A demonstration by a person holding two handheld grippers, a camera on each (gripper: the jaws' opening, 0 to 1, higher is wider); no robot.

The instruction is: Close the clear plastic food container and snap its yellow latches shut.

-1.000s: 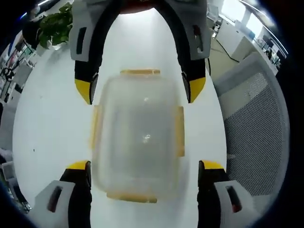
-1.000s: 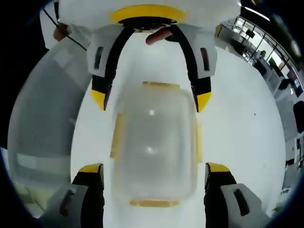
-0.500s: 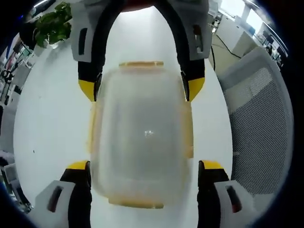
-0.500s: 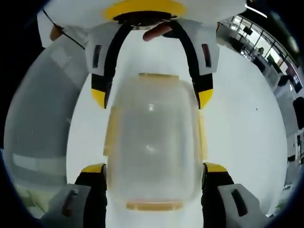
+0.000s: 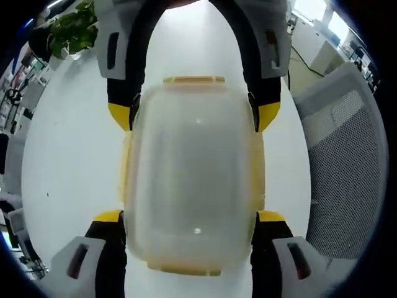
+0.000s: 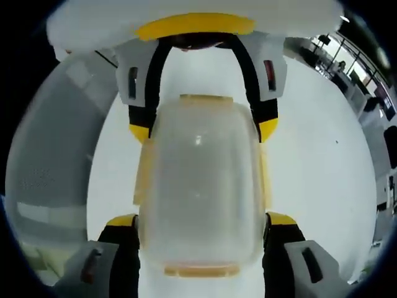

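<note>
White table [image 5: 68,155] underneath everything, wide and bare around the middle. Off to the side in the left gripper view, a grey mesh chair [image 5: 338,161]; same chair [image 6: 49,161] looming in the right gripper view. Potted plant [image 5: 68,34] at the table's far edge. Dead centre on the table, the clear container [image 5: 192,180], lid seated on top, yellow latches [image 5: 127,167] hanging along its sides and ends. Same container [image 6: 200,192] in the right gripper view, yellow latch [image 6: 200,270] at its near end. Left gripper [image 5: 189,214] spread wide, jaws flanking the near end of the container, gripping nothing. Right gripper [image 6: 201,217] likewise wide open, straddling the opposite end, tips just beside the walls, holding nothing. Each gripper facing the other across the box.
</note>
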